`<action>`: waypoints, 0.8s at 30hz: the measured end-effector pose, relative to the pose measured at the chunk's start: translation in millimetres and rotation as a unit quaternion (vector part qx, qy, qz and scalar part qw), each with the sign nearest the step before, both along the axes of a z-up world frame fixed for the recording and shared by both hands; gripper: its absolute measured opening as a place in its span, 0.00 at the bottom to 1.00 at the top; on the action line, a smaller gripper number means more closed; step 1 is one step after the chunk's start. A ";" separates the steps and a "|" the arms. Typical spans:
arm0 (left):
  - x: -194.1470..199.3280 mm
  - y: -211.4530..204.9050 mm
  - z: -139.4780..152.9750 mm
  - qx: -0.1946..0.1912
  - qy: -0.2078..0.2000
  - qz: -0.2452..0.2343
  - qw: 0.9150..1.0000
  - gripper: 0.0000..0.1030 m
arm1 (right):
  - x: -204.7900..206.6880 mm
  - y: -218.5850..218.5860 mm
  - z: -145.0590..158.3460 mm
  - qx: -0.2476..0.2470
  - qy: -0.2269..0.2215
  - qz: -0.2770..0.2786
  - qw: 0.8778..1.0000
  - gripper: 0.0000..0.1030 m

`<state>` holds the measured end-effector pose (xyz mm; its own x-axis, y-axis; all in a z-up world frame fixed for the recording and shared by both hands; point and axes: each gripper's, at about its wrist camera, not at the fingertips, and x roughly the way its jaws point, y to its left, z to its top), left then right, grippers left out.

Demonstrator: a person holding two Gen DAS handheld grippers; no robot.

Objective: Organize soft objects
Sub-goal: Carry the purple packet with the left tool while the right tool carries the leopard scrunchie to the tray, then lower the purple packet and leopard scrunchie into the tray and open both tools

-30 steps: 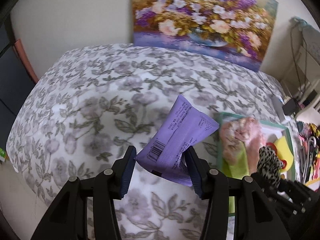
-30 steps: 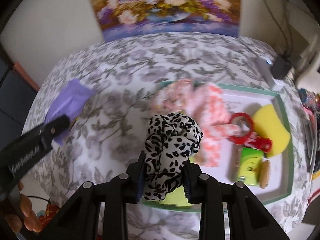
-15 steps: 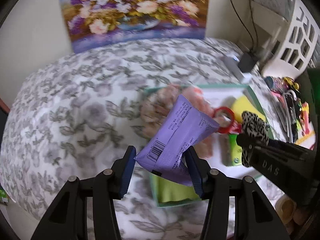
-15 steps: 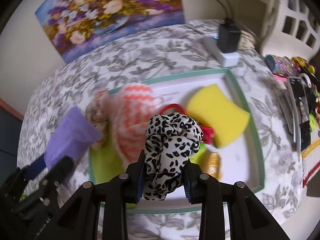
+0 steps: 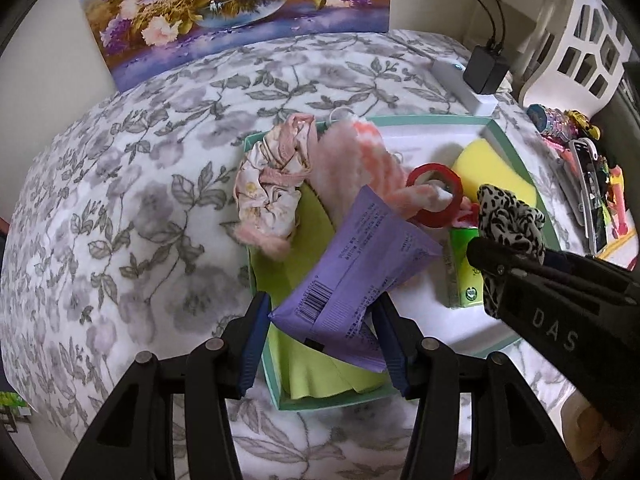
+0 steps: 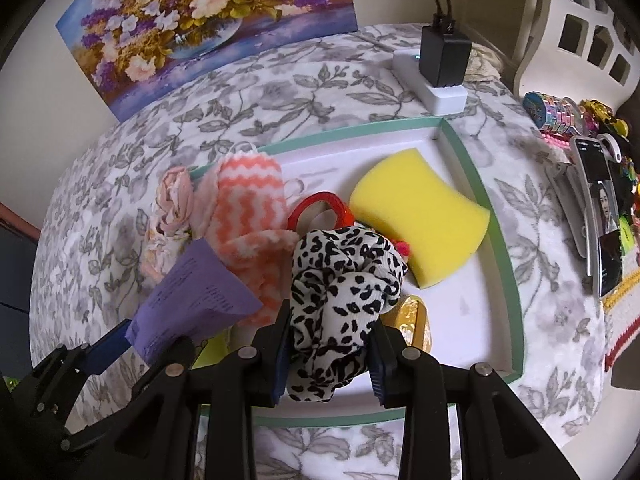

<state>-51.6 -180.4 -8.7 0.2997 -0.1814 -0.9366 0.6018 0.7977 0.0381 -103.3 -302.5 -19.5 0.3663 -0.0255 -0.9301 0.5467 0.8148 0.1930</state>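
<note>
My left gripper is shut on a purple plastic packet with a barcode, held over the near left part of the green-rimmed white tray. My right gripper is shut on a black-and-white leopard-print scrunchie, just right of the packet and over the tray's middle. In the tray lie a pink-and-white zigzag cloth, a floral pink scrunchie, a yellow sponge, a red tape roll, a lime cloth and a green tube.
The tray sits on a grey floral bedcover. A flower painting leans on the wall behind. A white power strip with a black charger lies at the tray's far right corner. A phone, colourful trinkets and a white basket stand at the right.
Both grippers have travelled right and lower, from over the bare bedcover to over the tray. Each keeps its hold, the left on the packet and the right on the scrunchie.
</note>
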 end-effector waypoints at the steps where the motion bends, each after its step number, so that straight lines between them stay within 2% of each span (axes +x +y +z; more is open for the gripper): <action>1: 1.4 -0.3 -1.5 -0.001 0.002 0.001 1.000 0.53 | 0.4 0.6 -1.1 0.000 0.001 0.001 1.000 0.35; 7: 6.8 -4.3 -17.0 -0.001 0.034 0.002 0.999 0.53 | 5.4 3.9 -10.5 0.005 0.012 0.009 1.000 0.35; 10: 9.1 -3.8 -22.2 0.001 0.048 0.005 0.999 0.56 | 6.8 4.2 -12.6 0.006 0.014 0.010 1.000 0.35; 12: 8.5 -2.8 -21.0 -0.001 0.050 0.007 0.999 0.62 | 7.3 3.9 -12.6 0.008 0.013 0.009 1.000 0.35; 15: 7.0 -0.5 -13.8 -0.013 0.047 0.006 0.999 0.63 | 7.8 3.7 -10.4 0.007 0.009 0.008 1.000 0.38; 21: 3.8 2.6 -3.7 -0.017 0.037 0.000 0.999 0.63 | 7.8 5.4 -3.8 0.001 0.001 0.007 1.000 0.50; 23: 3.3 6.3 1.3 -0.022 0.032 0.002 0.999 0.63 | 7.5 5.2 -1.2 0.000 -0.003 0.004 1.000 0.61; 24: 3.5 8.6 3.9 -0.026 0.031 0.003 0.999 0.63 | 7.3 5.2 0.3 -0.001 -0.006 0.003 1.000 0.62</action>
